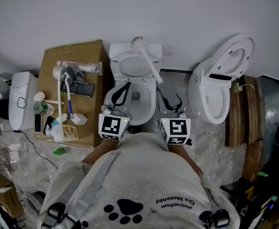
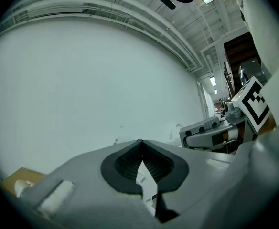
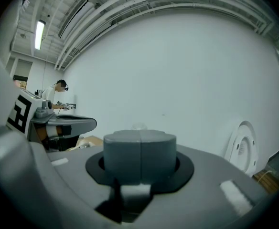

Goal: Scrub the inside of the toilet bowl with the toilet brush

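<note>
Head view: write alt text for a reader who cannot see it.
A person stands over a white toilet, holding the left hand-held gripper and right hand-held gripper, both shut and empty, near the bowl's front. A white toilet brush lies slanted across tank and seat. A cluttered cardboard box sits left, a second toilet right.

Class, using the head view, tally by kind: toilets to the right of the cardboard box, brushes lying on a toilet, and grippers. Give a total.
Toilets: 2 (middle toilet, right toilet)
Brush: 1
Grippers: 2 (left gripper, right gripper)
Total: 5
</note>
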